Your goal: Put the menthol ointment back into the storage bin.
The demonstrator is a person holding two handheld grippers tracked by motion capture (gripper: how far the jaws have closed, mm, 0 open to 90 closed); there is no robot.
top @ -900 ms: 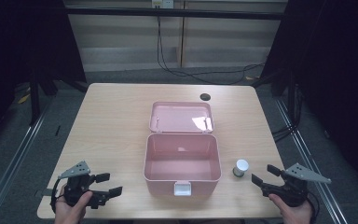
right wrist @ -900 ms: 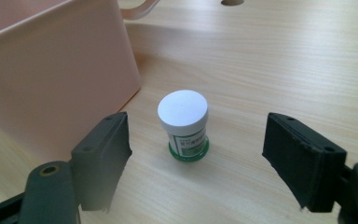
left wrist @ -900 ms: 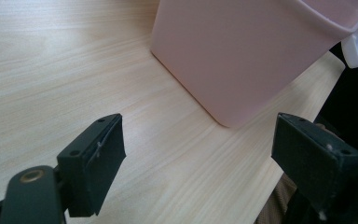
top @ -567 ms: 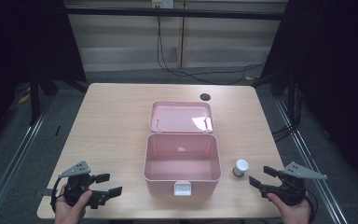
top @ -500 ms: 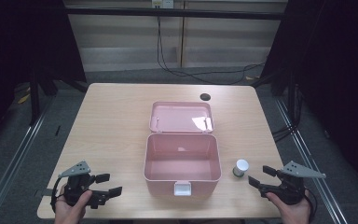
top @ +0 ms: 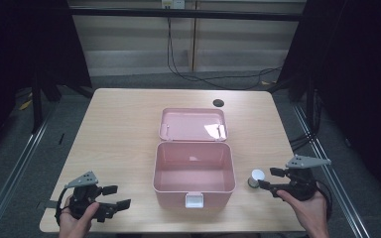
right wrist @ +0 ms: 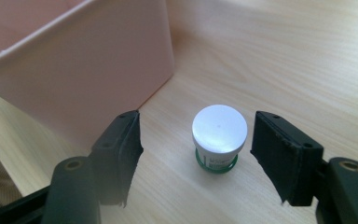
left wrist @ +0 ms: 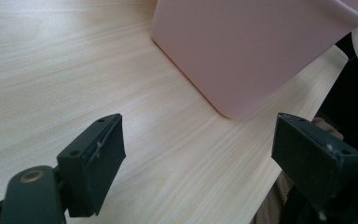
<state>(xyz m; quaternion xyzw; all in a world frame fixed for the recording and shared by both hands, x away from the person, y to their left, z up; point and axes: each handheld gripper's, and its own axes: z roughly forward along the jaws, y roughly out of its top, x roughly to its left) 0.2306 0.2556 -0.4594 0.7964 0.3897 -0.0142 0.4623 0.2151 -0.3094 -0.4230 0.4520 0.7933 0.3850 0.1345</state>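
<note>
An open pink box [top: 156, 168] stands mid-table, its lid [top: 192, 124] lying flat behind it and a white latch [top: 194, 200] at its front. Just right of the box stands a small jar [top: 256, 177] with a white cap and green base. My right gripper [top: 268, 178] is open right beside the jar. In the right gripper view the jar [right wrist: 219, 133] stands upright between the spread jaws of the right gripper [right wrist: 203, 140], touching neither, with the box wall [right wrist: 84, 70] to its left. My left gripper [top: 119, 196] rests open and unloaded near the front left corner. In its own view, my left gripper [left wrist: 198, 149] faces the box wall [left wrist: 251, 51].
A dark round hole [top: 218, 103] sits in the tabletop [top: 114, 129] near the back edge. Bare wood stretches left of the box. The table's front edge runs close under both hands. Cables lie on the floor beyond the table.
My right gripper has slid left along the table until its open jaws flank the jar. The left gripper, box and jar have stayed put.
</note>
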